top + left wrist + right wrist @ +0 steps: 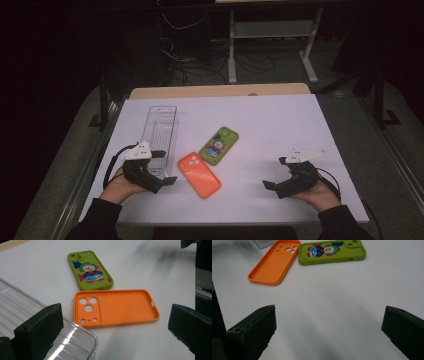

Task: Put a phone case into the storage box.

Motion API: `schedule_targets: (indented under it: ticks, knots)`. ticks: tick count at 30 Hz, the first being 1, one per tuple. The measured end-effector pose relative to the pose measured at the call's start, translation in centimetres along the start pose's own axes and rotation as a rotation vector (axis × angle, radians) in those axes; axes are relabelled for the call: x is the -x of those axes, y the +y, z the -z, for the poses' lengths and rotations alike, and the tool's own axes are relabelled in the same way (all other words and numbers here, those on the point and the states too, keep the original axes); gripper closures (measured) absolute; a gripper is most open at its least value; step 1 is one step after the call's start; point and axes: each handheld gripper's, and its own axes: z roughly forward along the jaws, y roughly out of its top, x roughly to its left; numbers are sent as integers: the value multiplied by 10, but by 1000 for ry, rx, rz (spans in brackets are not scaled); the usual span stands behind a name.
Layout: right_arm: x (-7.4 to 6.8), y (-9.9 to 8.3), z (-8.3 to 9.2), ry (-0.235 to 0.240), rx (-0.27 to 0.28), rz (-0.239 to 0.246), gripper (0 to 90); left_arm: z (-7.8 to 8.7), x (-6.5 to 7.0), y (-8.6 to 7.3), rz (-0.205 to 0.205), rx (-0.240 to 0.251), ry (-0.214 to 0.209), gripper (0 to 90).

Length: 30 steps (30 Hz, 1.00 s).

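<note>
Lying flat on a white bench (pixel 280 125), an orange case (pixel 199 174) sits near the front middle, between two hand-held grippers and touching neither. On the high view the left gripper (pixel 162 167) rests at the left, just beside the case, with its fingers spread wide and nothing between them. One finger (pixel 40 330) of this gripper hangs over the corner of a clear tray (pixel 160 135); the other finger stands over bare bench past the case's far end. From the left gripper view the orange case (pixel 115 307) lies just ahead of the fingers, across the gap between them.

At the right, the right gripper (pixel 274 175) is well apart from the case, its fingers also wide apart and holding nothing. In the right gripper view the case (pixel 275 262) lies far ahead and to the left of the fingers.

This case is bright orange, a rounded rectangle with a raised rim, lying hollow side up. Its inner floor looks finely textured. One end has a square camera section with three large round holes and smaller ones beside them.

A green case (pixel 219 145) with a cartoon clown picture lies just behind the orange one, their corners close together; whether they touch I cannot tell.
</note>
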Motion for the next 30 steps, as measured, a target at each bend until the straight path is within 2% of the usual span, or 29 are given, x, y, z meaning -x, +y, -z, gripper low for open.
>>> schedule_targets:
  ticks: [3,10,14,20,24,30]
  knots:
    - [0,0,1,-4,-1,-3,0,0,0,1,-12,-8,-1,0]
    - [0,3,-2,-6,-7,-4,0,0,1,2,-1,-3,-6,0]
    - [-2,9,-7,-6,-17,-8,0,1,1,3,-14,-10,-8,0]
    - [-8,20,-15,1,-23,1,0,2,0,4,-9,-10,-8,0]
    - [-12,27,-24,20,-41,11,0,2,2,4,5,-13,-15,0]
    - [-19,39,-36,55,-71,10,13,2,3,4,1,-14,-13,0]
